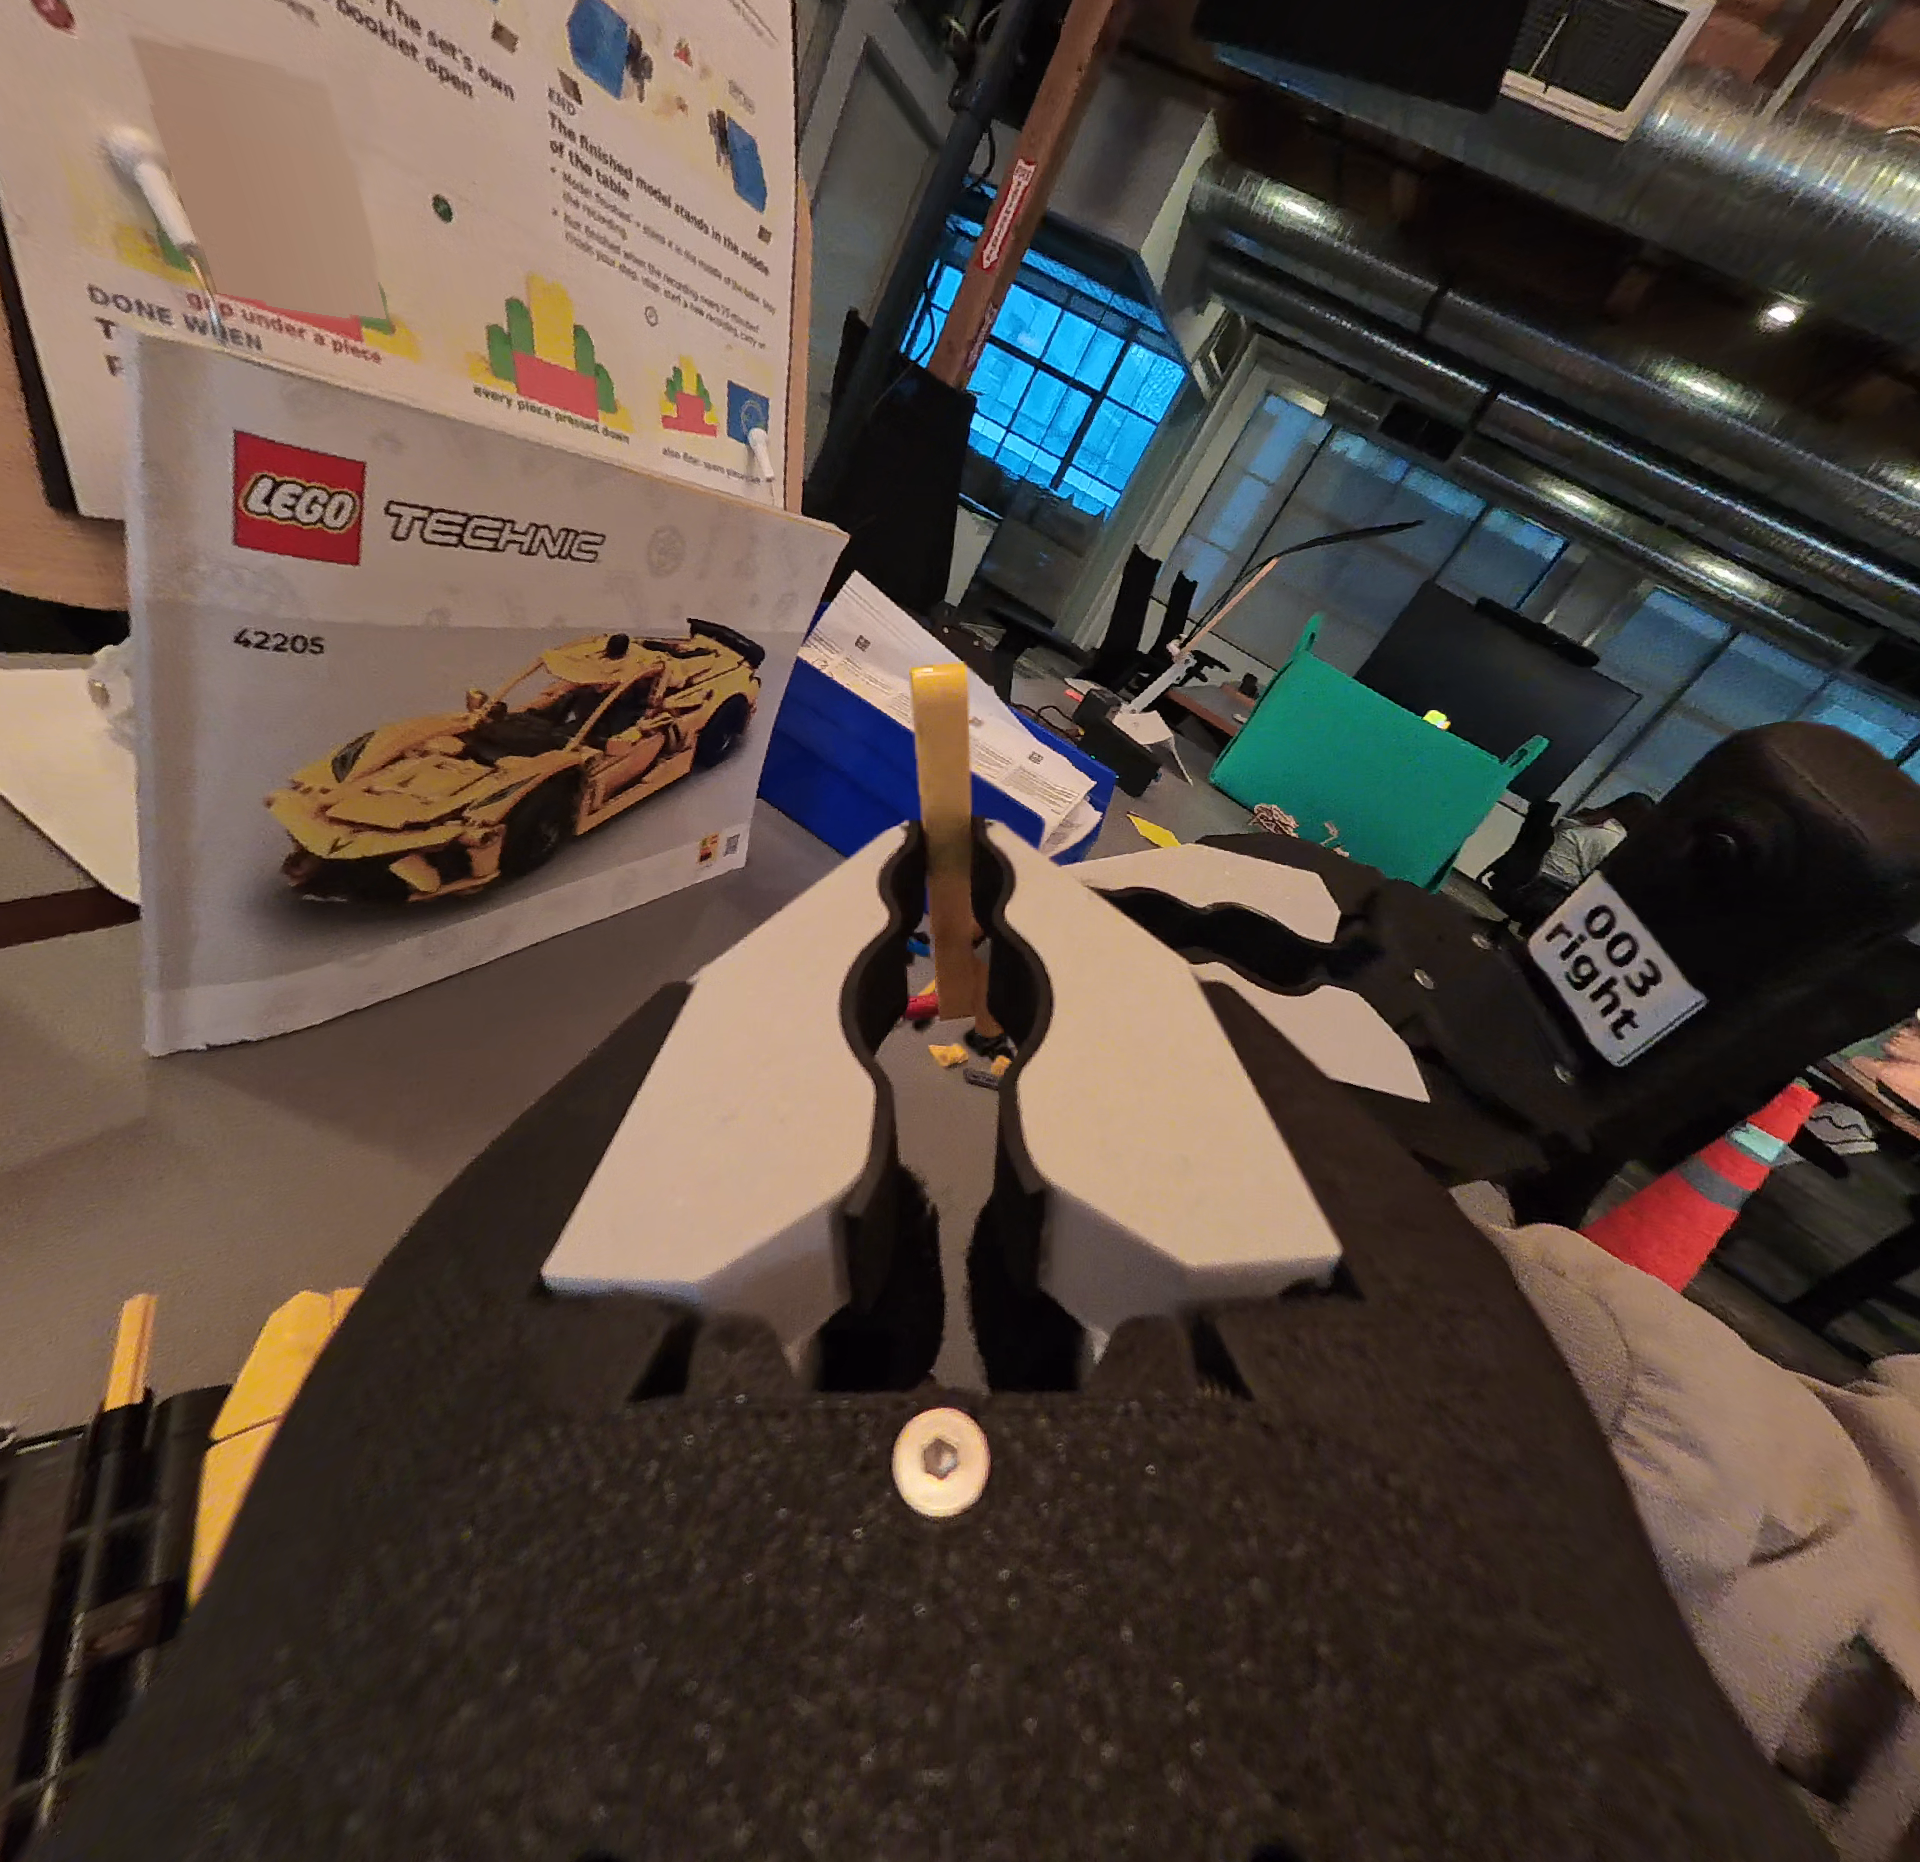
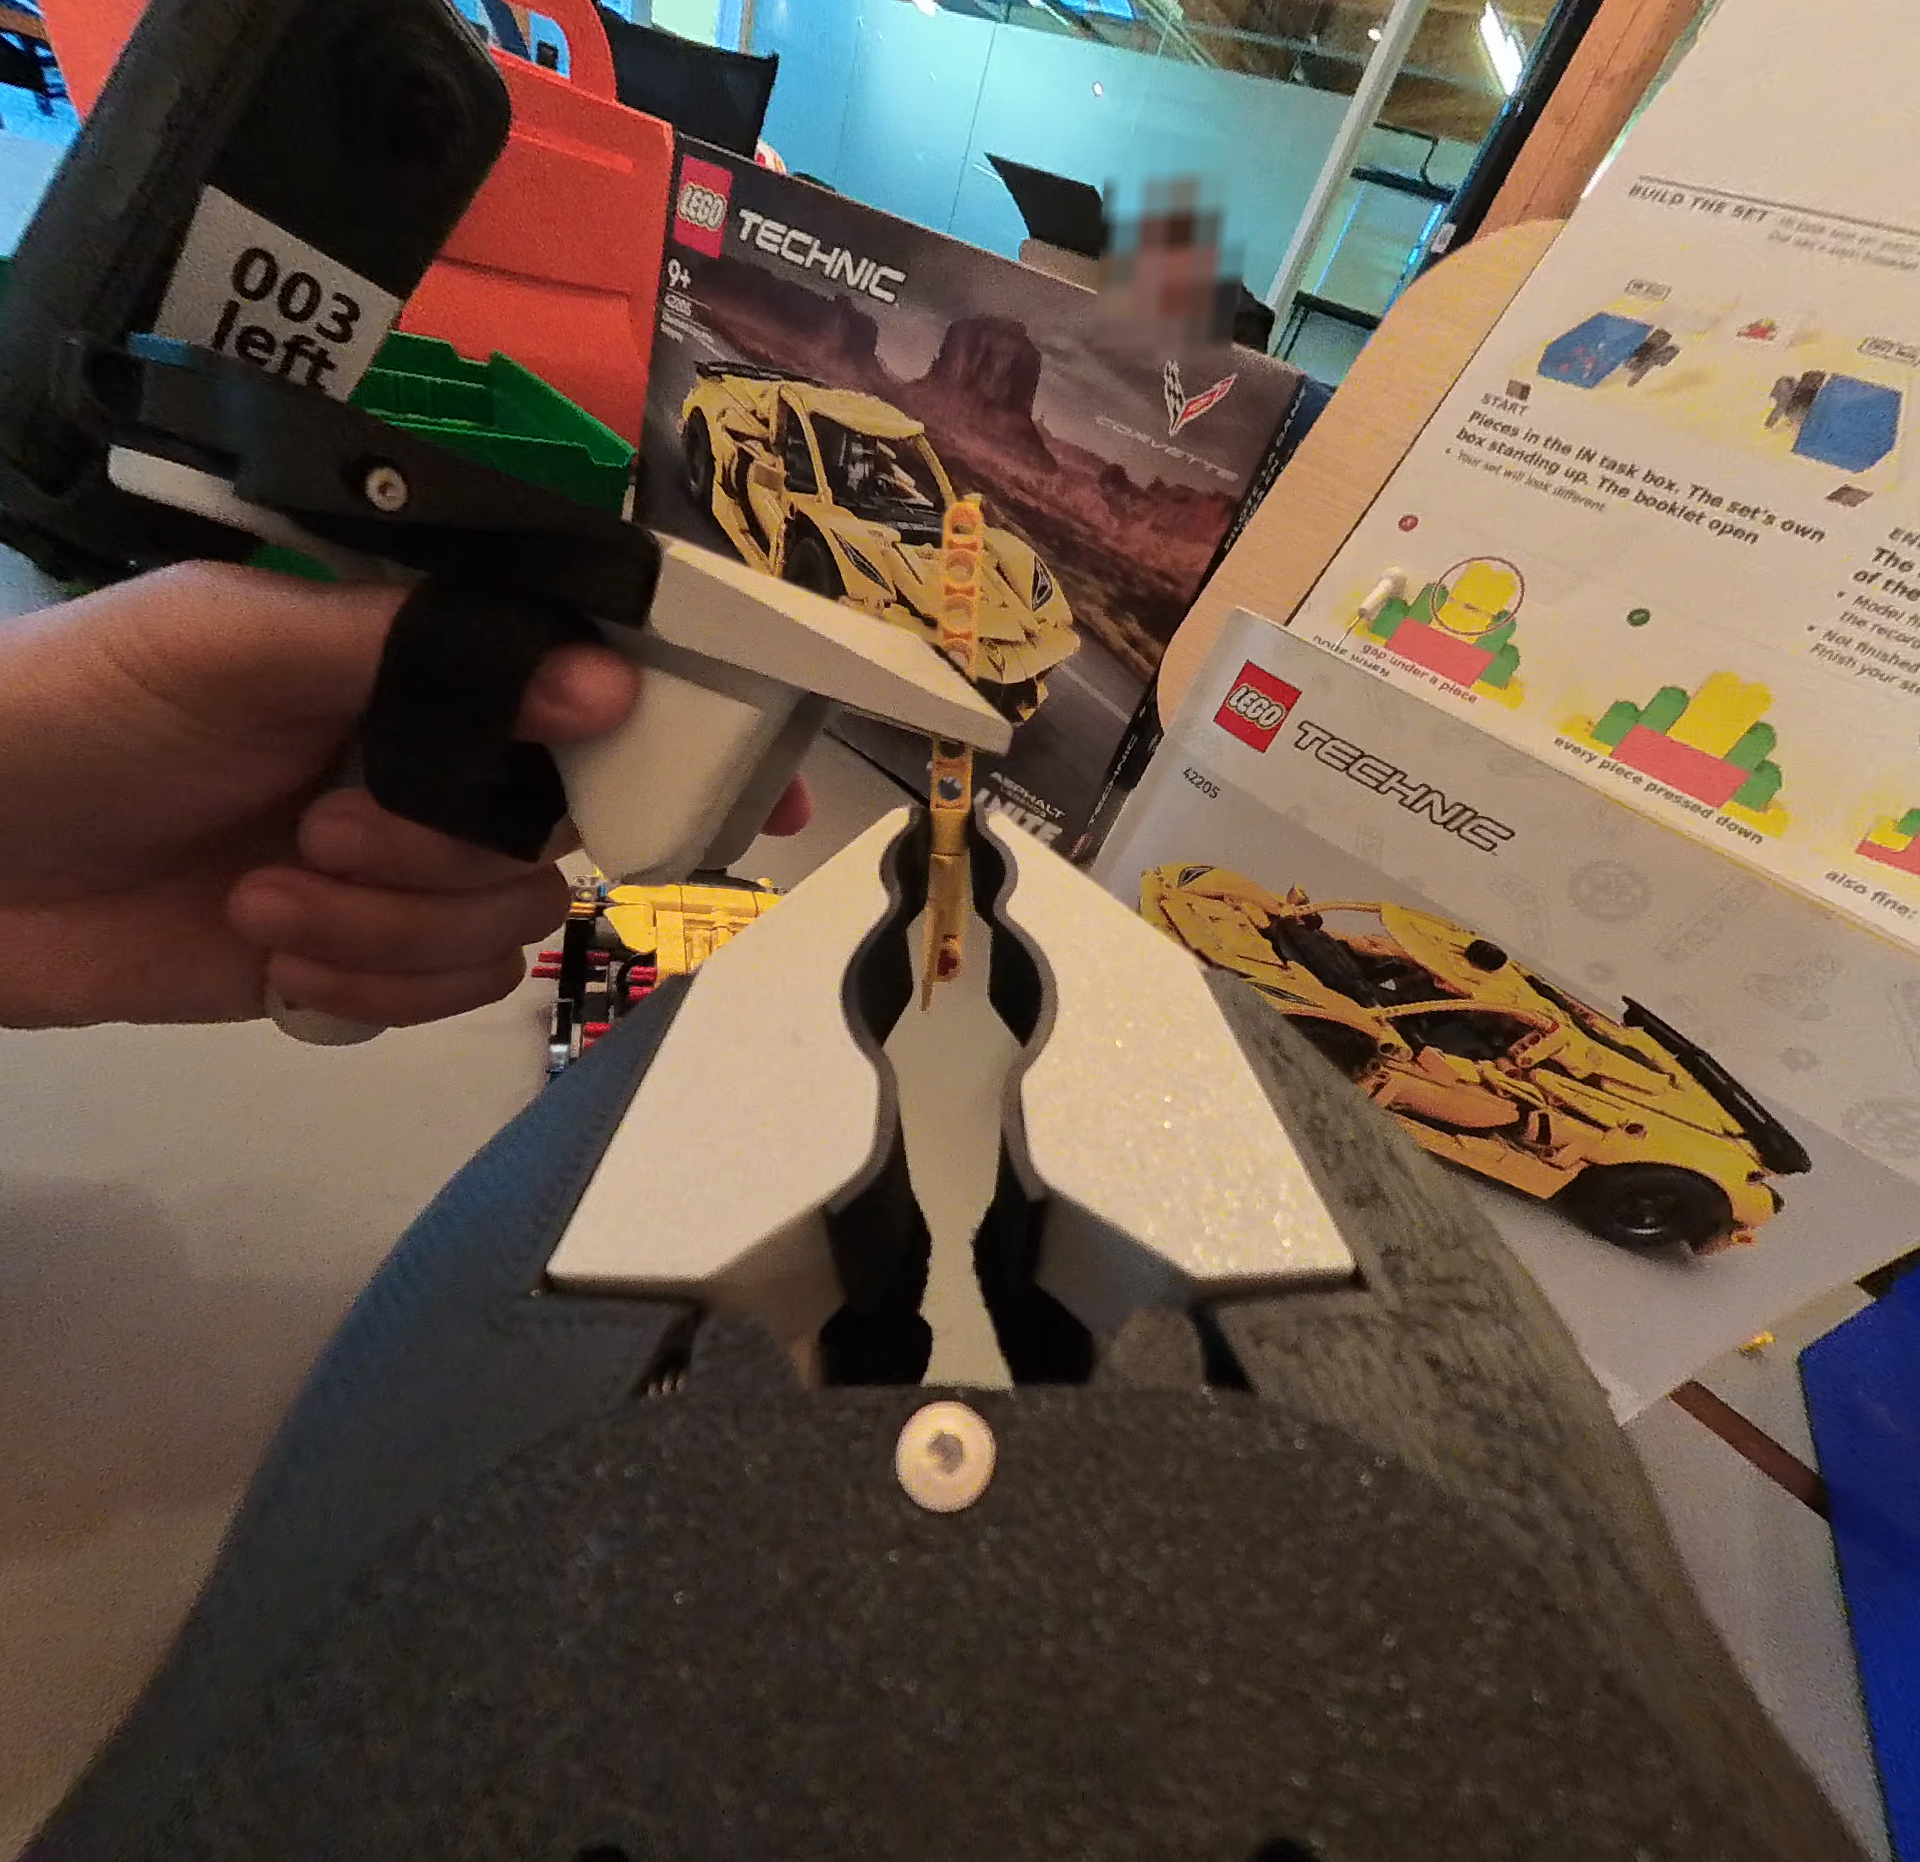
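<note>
- Two handheld grippers meet over a grey table (image 1: 312,1137); both grasp the same yellow assembly.
- Left gripper (image 1: 948,846): its grey fingers (image 1: 769,1033) are clenched on a yellow beam (image 1: 943,773) that stands upright and rises above the fingertips. In the right wrist view the same gripper (image 2: 966,711) comes in from the left, held by a person's hand (image 2: 208,773), and the beam (image 2: 961,586) shows a row of holes.
- Right gripper (image 2: 948,846): its fingers (image 2: 1143,1085) are closed on a narrow yellow piece (image 2: 945,908) with a blue pin near its top and a red pin near its lower end. This piece hangs just below the left gripper's fingertips, in line with the beam; I cannot tell whether the two parts are joined.
- In the left wrist view the right gripper (image 1: 1195,867) lies just to the right of the left one, fingertips near the beam.
- Instruction booklet (image 1: 447,700), showing a yellow car, leans upright at the back of the table, in front of a white instruction poster (image 1: 436,150).
- Blue bin (image 1: 862,763) with papers sits just right of the booklet.
- Set box (image 2: 935,441) stands behind the grippers, with an orange bin (image 2: 540,254) and a green bin (image 2: 488,410) to its left.
- Partly built yellow and black model (image 2: 644,929) rests on the table below the hand.
- Small loose pieces (image 1: 966,1059) lie on the table beneath the left gripper.
</note>
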